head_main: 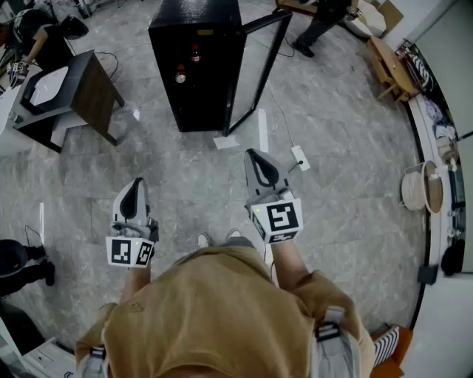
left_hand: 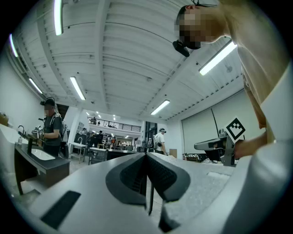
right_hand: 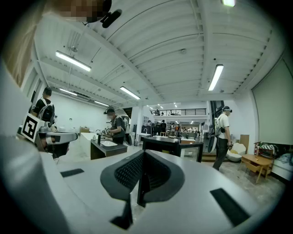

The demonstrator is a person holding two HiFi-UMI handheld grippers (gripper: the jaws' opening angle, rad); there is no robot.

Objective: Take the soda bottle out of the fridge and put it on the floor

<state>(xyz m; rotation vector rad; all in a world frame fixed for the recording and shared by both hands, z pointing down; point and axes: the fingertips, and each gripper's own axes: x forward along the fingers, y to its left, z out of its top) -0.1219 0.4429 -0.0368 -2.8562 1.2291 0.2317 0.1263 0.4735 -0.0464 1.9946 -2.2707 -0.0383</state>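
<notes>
Ahead in the open fridge [head_main: 203,103], soda bottle [head_main: 194,53] well beyond my right gripper [head_main: 256,154], the nearer; left gripper [head_main: 135,181] likewise closed, empty.

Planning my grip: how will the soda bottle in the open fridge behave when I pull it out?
The bottle stands upright inside the fridge and looks narrow, so a nudge may tip it. Round, it would probably roll once down.

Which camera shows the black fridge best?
The head view: the fridge stands ahead, door open, bottles visible inside. The right gripper view catches only its upper part beyond the jaws; in the left gripper view I can't make it out.
</notes>
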